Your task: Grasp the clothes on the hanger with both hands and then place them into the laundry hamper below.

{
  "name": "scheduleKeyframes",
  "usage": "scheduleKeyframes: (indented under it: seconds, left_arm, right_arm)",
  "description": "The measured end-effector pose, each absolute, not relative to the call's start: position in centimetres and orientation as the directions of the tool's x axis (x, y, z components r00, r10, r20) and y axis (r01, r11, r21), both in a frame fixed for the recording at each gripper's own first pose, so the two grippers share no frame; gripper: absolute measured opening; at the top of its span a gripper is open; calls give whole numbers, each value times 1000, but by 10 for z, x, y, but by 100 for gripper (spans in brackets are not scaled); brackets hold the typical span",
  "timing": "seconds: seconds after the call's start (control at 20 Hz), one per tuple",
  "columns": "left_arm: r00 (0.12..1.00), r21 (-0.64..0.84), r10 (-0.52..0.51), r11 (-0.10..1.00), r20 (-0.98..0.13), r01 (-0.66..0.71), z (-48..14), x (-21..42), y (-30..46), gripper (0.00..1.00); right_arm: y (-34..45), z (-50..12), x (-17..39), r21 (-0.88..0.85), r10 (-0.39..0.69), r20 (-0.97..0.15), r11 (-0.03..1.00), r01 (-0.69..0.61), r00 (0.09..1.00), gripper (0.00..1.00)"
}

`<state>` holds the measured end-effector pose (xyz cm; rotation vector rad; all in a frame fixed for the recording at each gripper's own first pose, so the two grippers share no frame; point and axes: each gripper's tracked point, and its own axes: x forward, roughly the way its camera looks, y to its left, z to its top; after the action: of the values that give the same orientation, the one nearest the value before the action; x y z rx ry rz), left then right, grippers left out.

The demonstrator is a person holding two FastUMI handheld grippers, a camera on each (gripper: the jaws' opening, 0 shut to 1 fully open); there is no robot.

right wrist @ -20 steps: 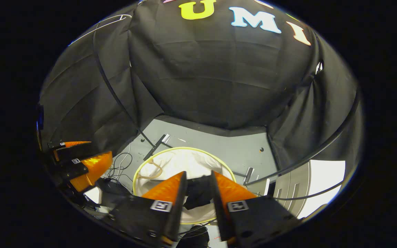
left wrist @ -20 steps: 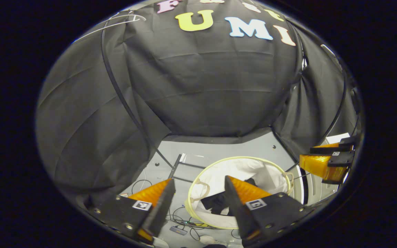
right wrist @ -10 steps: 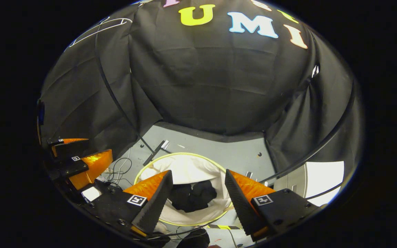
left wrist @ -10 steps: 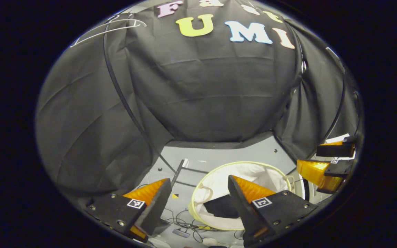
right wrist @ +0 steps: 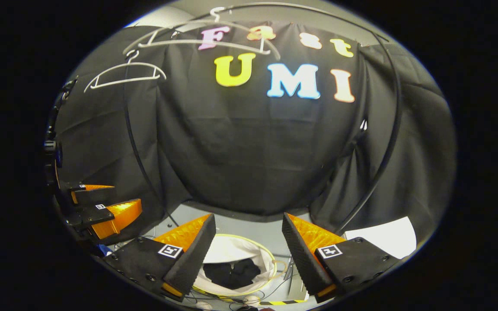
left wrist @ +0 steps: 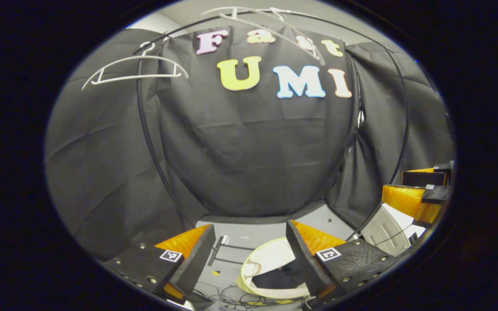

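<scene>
Jaws of both grippers gape, clothes lying below in the hamper.

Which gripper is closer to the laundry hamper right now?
Right, slightly, as far as I can tell. The right gripper hangs almost straight above the hamper; the left gripper is offset to its side.

White laundry hamper with a pale yellow rim, black clothes bunched inside it. Two white hangers up top against the black cloth wall. Floor is plain grey, plus a yellow-and-black striped strip down low.
</scene>
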<state>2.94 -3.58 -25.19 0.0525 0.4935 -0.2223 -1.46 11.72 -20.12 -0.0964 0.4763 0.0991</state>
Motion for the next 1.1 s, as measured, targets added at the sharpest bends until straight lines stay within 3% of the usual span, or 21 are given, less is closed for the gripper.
scheduleKeyframes:
  seconds: [0.65, 0.8, 1.1]
  left_arm:
    - [963, 10, -193, 980, -188, 198, -68, -20, 32, 96]
    - [979, 11, -158, 987, -131, 161, -34, -29, 39, 96]
    - [991, 28, -115, 993, -73, 117, -7, -53, 45, 96]
  right_arm:
    - [34, -7, -93, -90, -51, -126, 995, 40, 991, 97]
    - [15, 18, -109, -160, -81, -38, 984, 74, 996, 96]
    - [12, 25, -120, -155, -37, 8, 987, 37, 999, 97]
